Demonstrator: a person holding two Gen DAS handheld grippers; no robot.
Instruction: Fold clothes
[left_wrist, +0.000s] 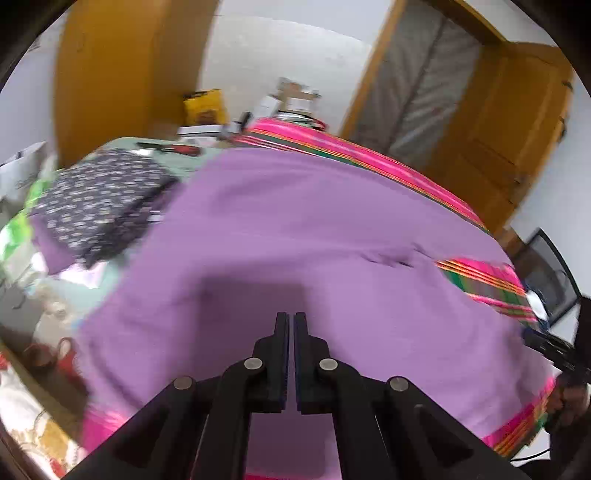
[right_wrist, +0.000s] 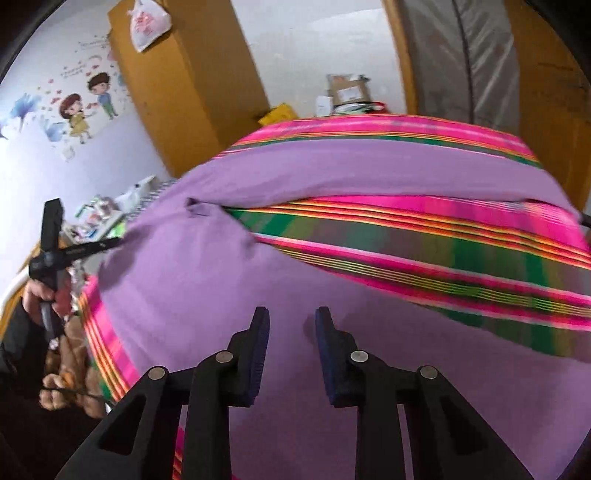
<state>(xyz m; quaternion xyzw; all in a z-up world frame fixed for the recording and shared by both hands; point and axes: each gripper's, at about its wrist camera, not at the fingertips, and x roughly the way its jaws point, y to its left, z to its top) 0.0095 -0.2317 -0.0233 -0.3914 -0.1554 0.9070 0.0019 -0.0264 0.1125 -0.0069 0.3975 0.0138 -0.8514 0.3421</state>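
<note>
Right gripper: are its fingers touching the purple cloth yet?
Cannot tell. In the right wrist view the right gripper has open fingers with nothing between them, hanging over the purple cloth; blur hides whether the tips touch it.

One purple garment (left_wrist: 314, 236), one striped blanket (right_wrist: 424, 251), one folded dotted dark cloth (left_wrist: 99, 206), two grippers (left_wrist: 290, 317) (right_wrist: 291, 314), two wooden doors (left_wrist: 491, 133).

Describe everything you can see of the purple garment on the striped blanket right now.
The purple garment is plain lilac fabric, soft and matte, spread wide and mostly flat over the pink-and-green striped blanket. One long strip of it crosses the blanket farther back. A small dark mark sits near where they meet. Neither gripper holds it.
</note>
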